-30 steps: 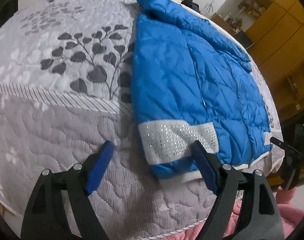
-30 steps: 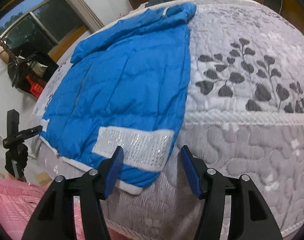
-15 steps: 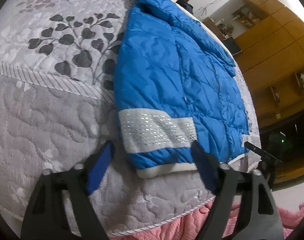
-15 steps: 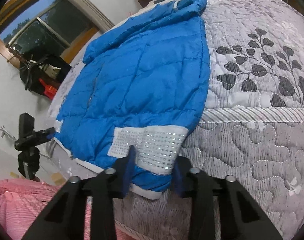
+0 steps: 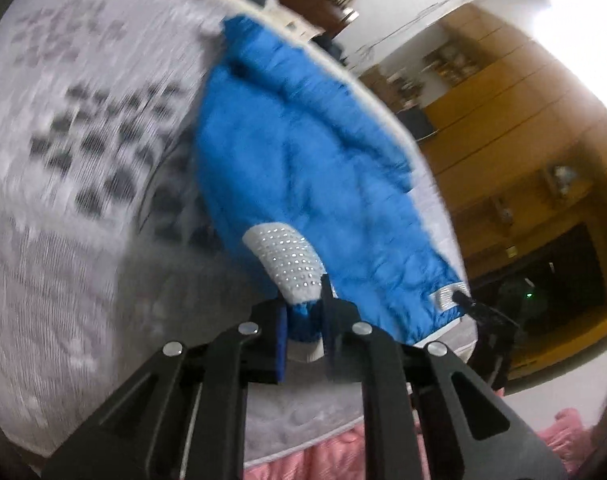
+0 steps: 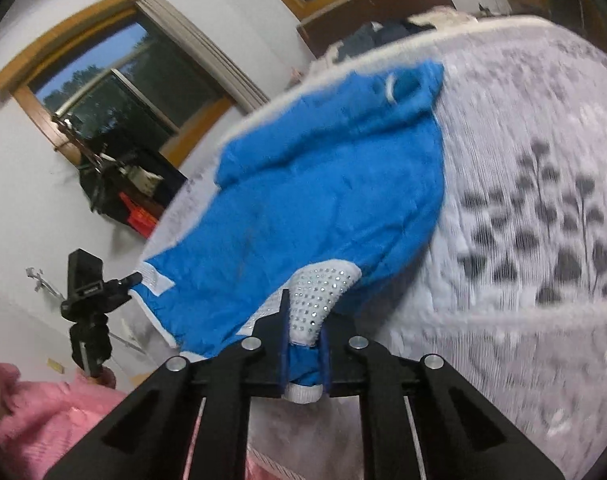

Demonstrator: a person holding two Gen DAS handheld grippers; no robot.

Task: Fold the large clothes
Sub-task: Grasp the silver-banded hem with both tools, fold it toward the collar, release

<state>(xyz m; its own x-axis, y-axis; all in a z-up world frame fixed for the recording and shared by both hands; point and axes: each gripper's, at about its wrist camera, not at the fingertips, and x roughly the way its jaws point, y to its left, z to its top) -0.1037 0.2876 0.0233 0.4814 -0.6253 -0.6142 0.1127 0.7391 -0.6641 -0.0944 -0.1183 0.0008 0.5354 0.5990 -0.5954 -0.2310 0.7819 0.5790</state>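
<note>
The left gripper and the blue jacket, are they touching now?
Touching. The left wrist view shows the left gripper shut on the hem of the blue jacket, with fabric pinched between both fingers.

blue jacket (image 5: 303, 168), grey leaf-print quilt (image 6: 543, 240)

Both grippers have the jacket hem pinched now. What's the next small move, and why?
Probably lift both corners together and carry the hem toward the collar. The left gripper and right gripper are each shut on the blue jacket at its hem, which is already raised off the quilted bed cover, while the upper body lies flat.
</note>
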